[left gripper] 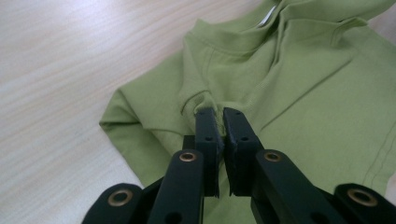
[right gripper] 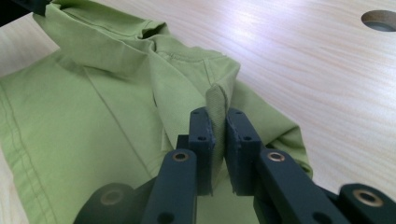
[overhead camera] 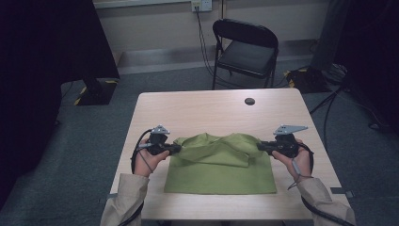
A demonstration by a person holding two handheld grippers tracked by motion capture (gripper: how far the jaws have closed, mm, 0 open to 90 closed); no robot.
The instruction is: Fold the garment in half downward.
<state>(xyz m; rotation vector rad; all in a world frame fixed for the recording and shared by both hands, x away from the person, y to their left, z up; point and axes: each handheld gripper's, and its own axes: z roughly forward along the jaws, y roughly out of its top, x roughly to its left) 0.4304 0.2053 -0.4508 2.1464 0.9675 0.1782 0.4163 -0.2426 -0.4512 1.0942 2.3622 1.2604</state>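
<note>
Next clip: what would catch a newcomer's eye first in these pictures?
A green cotton shirt lies mid-table on the pale wooden table, its far edge lifted and stretched between two black grippers. The left gripper pinches one shoulder fold and the right gripper pinches the other. Behind the table stands a black folding chair.

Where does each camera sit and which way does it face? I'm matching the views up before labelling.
High view: fixed above the person's side, looking forward and down on the table; forearms, hands, left gripper and right gripper show.
Left gripper view: rides the left gripper, looking along its black jaws, shut on the green shirt.
Right gripper view: rides the right gripper, looking along its jaws, pinching a shirt fold.
Shared: all three show the shirt on the pale wooden table; the table hole shows in the high and right gripper views.
</note>
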